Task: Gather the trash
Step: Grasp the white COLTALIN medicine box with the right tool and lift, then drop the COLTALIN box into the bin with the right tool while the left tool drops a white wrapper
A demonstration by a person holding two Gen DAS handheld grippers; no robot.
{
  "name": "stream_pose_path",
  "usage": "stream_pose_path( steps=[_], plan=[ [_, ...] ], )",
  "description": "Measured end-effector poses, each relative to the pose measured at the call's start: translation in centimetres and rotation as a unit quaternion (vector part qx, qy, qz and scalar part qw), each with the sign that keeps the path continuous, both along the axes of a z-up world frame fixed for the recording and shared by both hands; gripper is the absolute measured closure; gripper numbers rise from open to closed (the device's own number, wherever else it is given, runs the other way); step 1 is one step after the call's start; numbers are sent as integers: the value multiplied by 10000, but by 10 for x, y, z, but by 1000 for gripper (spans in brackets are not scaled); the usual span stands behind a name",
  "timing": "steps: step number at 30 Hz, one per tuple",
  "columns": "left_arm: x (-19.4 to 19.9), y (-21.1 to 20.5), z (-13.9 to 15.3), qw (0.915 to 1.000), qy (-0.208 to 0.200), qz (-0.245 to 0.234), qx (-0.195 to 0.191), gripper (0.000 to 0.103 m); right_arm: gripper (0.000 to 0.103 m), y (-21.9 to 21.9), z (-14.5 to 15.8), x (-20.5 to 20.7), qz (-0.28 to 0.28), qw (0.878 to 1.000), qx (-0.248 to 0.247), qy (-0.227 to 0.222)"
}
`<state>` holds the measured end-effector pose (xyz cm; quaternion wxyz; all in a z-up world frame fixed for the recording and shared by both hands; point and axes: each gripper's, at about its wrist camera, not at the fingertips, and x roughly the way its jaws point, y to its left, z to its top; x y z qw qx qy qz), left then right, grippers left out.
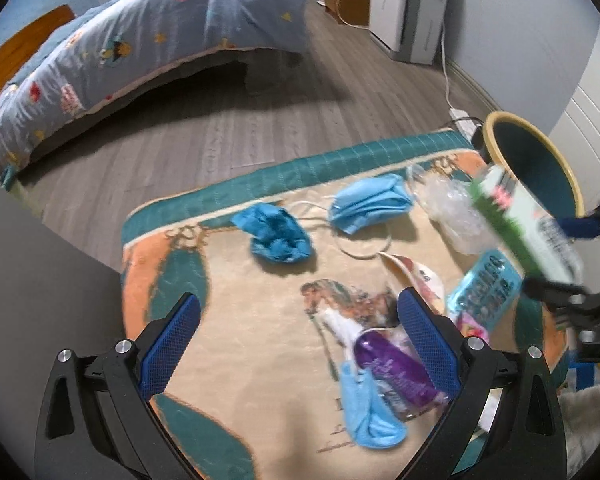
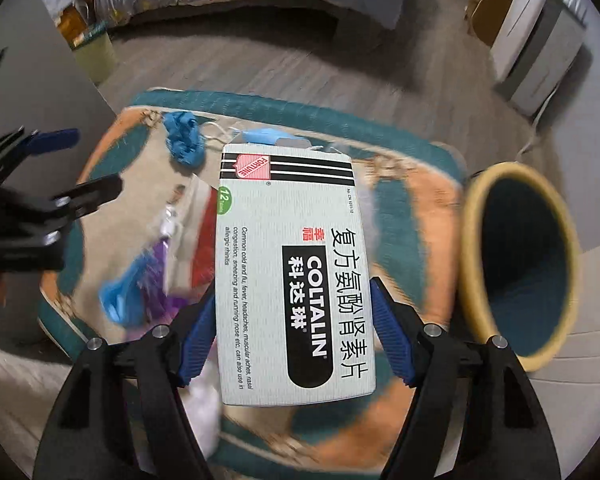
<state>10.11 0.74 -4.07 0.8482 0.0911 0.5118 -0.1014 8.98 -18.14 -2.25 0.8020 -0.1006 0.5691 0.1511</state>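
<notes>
The right tool [image 2: 292, 320] grips a medicine box [image 2: 292, 264] between its blue pads, holding it above the patterned mat [image 1: 260, 380] just beside the yellow-rimmed bin [image 2: 520, 264]. The left tool [image 1: 300, 344] hangs open over a purple wrapper [image 1: 392, 368] and a blue glove [image 1: 368, 420]; a face mask [image 1: 368, 204] lies farther off.

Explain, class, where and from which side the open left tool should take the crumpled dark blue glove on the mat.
Grip the dark blue glove across its bunched middle, coming straight down from above: it lies in a low soft heap on the mat, clear of the face mask.
</notes>
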Motion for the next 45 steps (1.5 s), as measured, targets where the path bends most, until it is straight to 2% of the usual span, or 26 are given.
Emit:
stream_pose_path(
  steps=[3,6,11,15,16,18,19,22,23,27,35,40,45],
  plan=[
    [0,-15,-11,9995,191,-13,-259,5,33,-16,15,-10,-128,9998,3,-155],
    [0,-35,-24,9986,323,-89,-397,5,33,-29,15,-6,-298,9993,100,-213],
    [0,-68,-47,9978,508,-358,-228,6,33,-51,1,13,-603,9980,151,-91],
    [3,-80,-60,9956,727,-575,-113,11,33,-61,-6,24,-710,9972,226,-15],
    [4,-81,-61,9953,750,-596,-114,14,33,-62,-7,24,-707,9973,218,-22],
    [6,-80,-65,9943,850,-610,-200,28,33,-66,-8,26,-676,9975,201,-46],
    [8,-79,-66,9938,913,-582,-242,30,33,-68,-8,26,-657,9976,201,-53],
    [10,-78,-67,9933,953,-601,-245,55,33,-71,-10,28,-620,9978,206,-66],
    [10,-78,-65,9932,942,-641,-230,68,33,-71,-9,28,-612,9979,198,-83],
    [10,-82,-54,9937,748,-816,-160,83,33,-77,-2,30,-630,9974,301,-195],
    [11,-95,-12,9955,43,-945,-63,85,33,-103,13,35,-900,9941,439,-423],
    [16,-98,26,9947,-450,-844,-381,85,33,-146,23,42,-1409,9871,432,-629],
    [13,-119,66,9886,-968,-957,-641,85,33,-198,20,48,-2075,9751,396,-679]
  ],
)
